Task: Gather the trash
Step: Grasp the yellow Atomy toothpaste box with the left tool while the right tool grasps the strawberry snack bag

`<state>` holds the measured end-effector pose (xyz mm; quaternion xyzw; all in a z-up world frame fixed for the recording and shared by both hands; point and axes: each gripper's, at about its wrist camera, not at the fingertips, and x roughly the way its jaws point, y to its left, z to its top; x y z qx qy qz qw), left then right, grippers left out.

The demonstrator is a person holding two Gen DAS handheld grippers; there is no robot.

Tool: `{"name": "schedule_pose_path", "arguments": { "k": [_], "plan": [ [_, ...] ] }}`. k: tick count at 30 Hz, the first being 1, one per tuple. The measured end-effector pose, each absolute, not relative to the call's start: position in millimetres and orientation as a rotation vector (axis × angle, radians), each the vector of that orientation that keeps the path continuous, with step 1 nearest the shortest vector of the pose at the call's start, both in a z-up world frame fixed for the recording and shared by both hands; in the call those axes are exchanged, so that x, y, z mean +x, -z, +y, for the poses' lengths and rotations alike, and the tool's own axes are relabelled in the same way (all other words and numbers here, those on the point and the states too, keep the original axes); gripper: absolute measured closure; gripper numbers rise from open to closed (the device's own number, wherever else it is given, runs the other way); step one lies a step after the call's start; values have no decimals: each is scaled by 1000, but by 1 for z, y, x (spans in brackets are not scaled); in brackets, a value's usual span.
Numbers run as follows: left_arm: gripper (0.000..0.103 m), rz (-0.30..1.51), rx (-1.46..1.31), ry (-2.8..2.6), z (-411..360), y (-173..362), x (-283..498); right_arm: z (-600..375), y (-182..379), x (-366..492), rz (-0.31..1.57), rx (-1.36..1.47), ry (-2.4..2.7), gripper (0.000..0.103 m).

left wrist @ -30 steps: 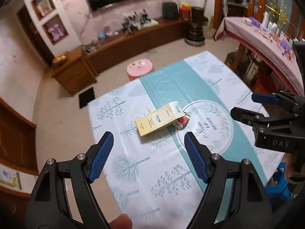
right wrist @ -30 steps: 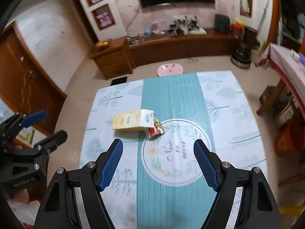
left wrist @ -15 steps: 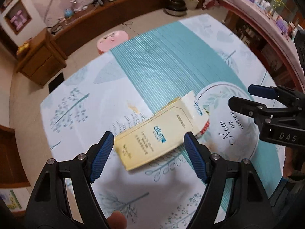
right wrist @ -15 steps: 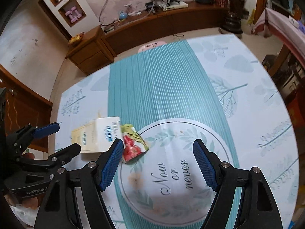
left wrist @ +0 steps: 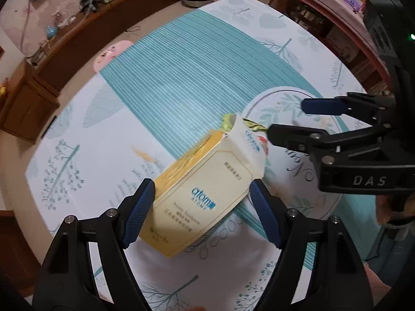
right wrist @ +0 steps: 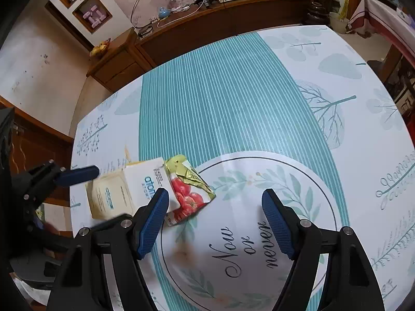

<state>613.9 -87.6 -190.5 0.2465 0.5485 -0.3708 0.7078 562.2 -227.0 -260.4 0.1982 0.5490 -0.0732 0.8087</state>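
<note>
On the surface (right wrist: 298, 83) with the teal striped cloth, the trash sits left of the round "Now or never" print: a cream carton (left wrist: 207, 194) lying flat, with a crumpled tomato-print wrapper (right wrist: 190, 191) touching its right end. My left gripper (left wrist: 202, 215) has its jaws spread wide around the carton, not pinching it. My right gripper (right wrist: 215, 223) is just right of the wrapper, jaws spread too, nothing between them.
</note>
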Motion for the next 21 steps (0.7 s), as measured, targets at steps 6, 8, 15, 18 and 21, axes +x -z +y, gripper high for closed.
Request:
{"name": "schedule_pose_path", "arguments": {
  "k": [6,8,15,18,21],
  "plan": [
    [30,1269,570,841,-88,206,613,-220,267,571,1195,428,115,27],
    [33,1298,559,826,-83,215,615,-220,268,569,1197,432,111,27],
    [39,1315,455,752,-63,226,623,-213,279,578,1204,414,88,27],
    [40,1300,406,715,-51,224,620,-208,284,583,1212,392,76,27],
    [41,1301,368,663,-39,224,619,-197,290,588,1219,353,68,27]
  ]
}}
